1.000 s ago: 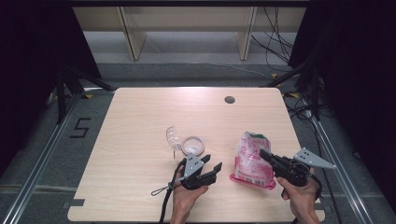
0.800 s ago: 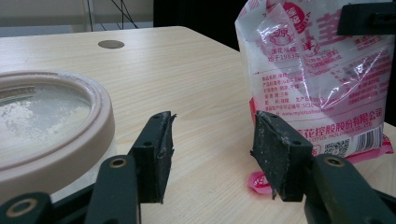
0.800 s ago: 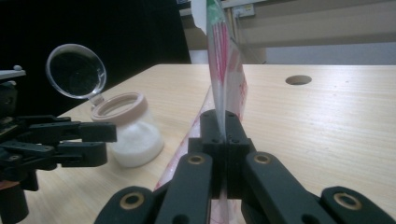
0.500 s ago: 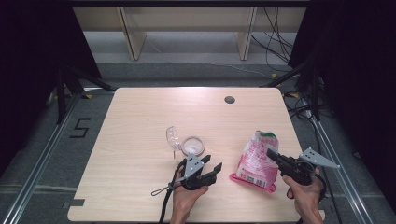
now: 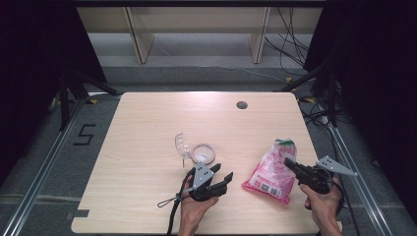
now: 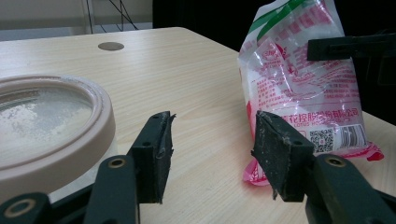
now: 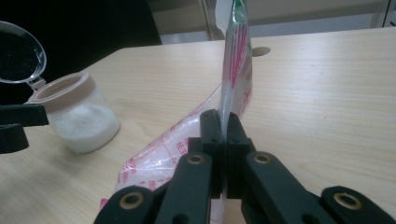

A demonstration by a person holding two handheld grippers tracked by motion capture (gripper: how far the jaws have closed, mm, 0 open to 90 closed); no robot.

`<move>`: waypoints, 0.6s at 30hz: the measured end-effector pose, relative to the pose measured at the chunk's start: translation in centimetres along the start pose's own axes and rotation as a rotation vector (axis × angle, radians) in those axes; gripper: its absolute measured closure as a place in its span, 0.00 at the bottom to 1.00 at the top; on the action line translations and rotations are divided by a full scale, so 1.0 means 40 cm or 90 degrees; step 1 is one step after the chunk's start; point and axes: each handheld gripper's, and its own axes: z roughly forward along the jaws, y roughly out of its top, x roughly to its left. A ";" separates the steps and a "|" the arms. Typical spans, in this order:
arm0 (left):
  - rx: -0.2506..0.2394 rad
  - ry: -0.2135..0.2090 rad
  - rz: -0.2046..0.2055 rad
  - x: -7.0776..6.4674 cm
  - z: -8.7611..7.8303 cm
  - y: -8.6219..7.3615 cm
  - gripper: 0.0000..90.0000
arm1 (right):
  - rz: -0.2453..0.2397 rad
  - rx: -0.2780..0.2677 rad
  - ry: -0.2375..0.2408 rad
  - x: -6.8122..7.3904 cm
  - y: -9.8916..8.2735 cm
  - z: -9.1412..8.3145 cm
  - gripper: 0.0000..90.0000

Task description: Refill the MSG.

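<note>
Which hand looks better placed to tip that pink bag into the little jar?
The right gripper: its jaws already pinch the pink bag. The left gripper sits open, beside the jar.

A pale wood table (image 5: 147, 128) with a round grommet hole (image 5: 241, 104) near its far right corner stands on grey floor (image 5: 206, 73); beyond its far edge a light wooden shelf unit (image 5: 196, 19), loose cables (image 5: 290, 44), black curtains (image 5: 34, 49) either side

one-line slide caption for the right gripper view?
Right gripper pinches the bag edge between shut fingers; open jar of white powder at left.
</note>
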 end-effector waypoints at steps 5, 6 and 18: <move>0.007 0.004 0.013 0.004 -0.005 0.001 0.51 | 0.017 0.030 -0.016 -0.006 -0.007 -0.001 1.00; 0.008 0.007 0.001 0.002 -0.006 -0.001 0.51 | 0.009 0.032 -0.019 -0.011 -0.008 0.000 1.00; 0.016 0.005 0.002 0.003 -0.014 -0.003 0.51 | 0.024 0.050 -0.039 -0.025 -0.024 0.007 1.00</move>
